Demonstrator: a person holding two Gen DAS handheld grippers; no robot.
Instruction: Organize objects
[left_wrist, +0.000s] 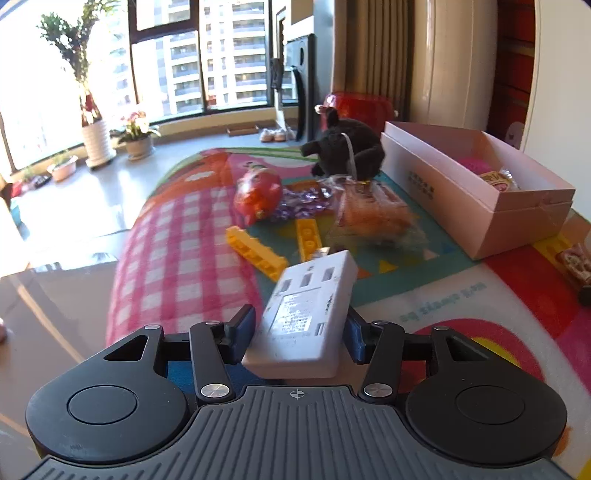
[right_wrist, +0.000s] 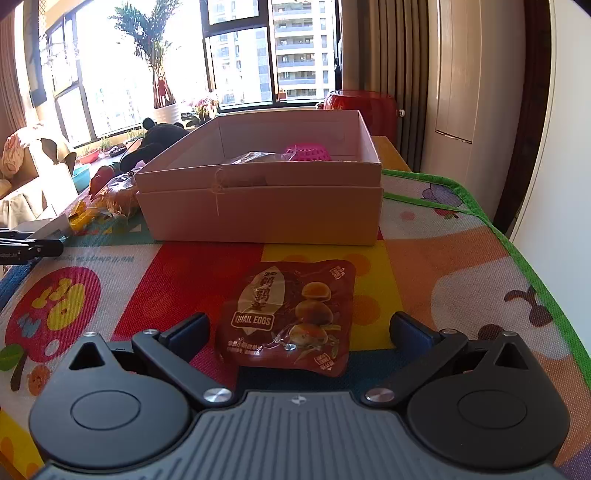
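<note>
My left gripper (left_wrist: 300, 332) is shut on a white power adapter (left_wrist: 306, 314) and holds it tilted above the colourful play mat (left_wrist: 461, 306). A pink open box (left_wrist: 476, 192) stands to the right; in the right wrist view the box (right_wrist: 262, 206) stands straight ahead with a pink ball (right_wrist: 308, 152) and a clear packet inside. My right gripper (right_wrist: 299, 332) is open, its fingers either side of a brown quail eggs packet (right_wrist: 288, 317) that lies flat on the mat.
On the mat ahead of the left gripper lie two yellow bricks (left_wrist: 256, 253), a bagged orange snack (left_wrist: 373, 218), a red toy (left_wrist: 258, 195), purple wrapped sweets (left_wrist: 303, 203) and a black plush animal (left_wrist: 347, 147). A red stool (right_wrist: 360, 107) stands behind the box.
</note>
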